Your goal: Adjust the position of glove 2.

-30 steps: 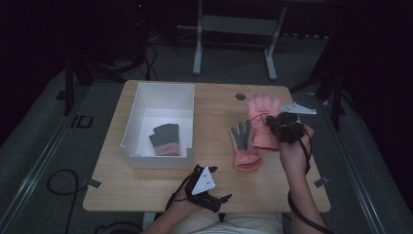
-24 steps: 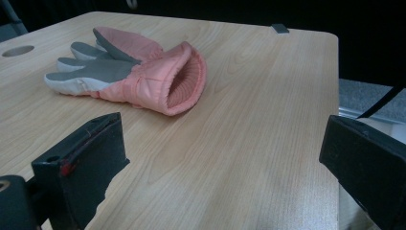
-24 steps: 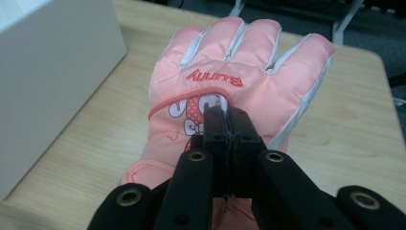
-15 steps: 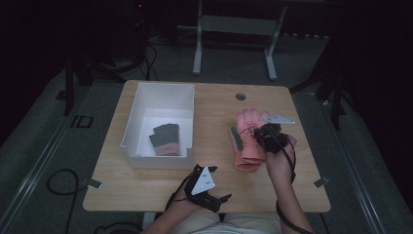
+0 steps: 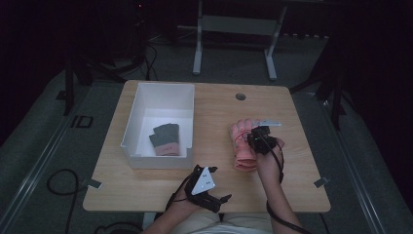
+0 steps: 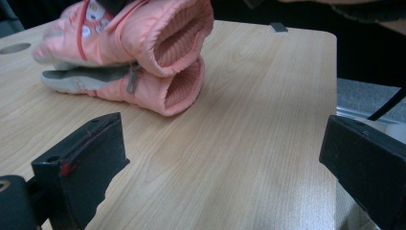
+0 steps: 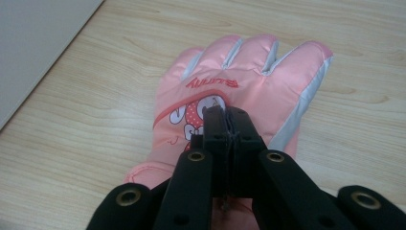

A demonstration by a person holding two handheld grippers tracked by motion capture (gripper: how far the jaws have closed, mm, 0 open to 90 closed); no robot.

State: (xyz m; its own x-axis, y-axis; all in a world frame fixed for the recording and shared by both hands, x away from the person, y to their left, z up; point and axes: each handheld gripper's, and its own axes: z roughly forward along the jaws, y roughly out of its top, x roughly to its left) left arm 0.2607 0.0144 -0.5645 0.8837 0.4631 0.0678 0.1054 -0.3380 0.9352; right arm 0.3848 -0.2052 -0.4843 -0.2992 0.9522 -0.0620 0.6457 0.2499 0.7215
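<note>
Two pink gloves lie stacked right of centre on the wooden table point(image 5: 214, 112). The upper pink glove point(image 5: 240, 132) point(image 7: 249, 62) point(image 6: 158, 28) shows its printed back. It covers the lower glove point(image 5: 245, 163) point(image 6: 119, 81), whose grey palm side peeks out. My right gripper point(image 5: 258, 135) point(image 7: 225, 112) rests on the upper glove's back, jaws shut and pinching its fabric. My left gripper point(image 5: 221, 185) point(image 6: 222, 167) hovers at the table's front edge with its jaws wide open. It faces the gloves' cuffs and holds nothing.
A white bin point(image 5: 158, 87) stands on the left half of the table, with a dark grey pair of gloves point(image 5: 165, 139) inside. A round cable hole point(image 5: 240, 96) sits near the far edge. Bare wood lies between the bin and the pink gloves.
The right gripper has carried the pink glove left and toward me, laying it over the other glove. The left gripper has stayed put.
</note>
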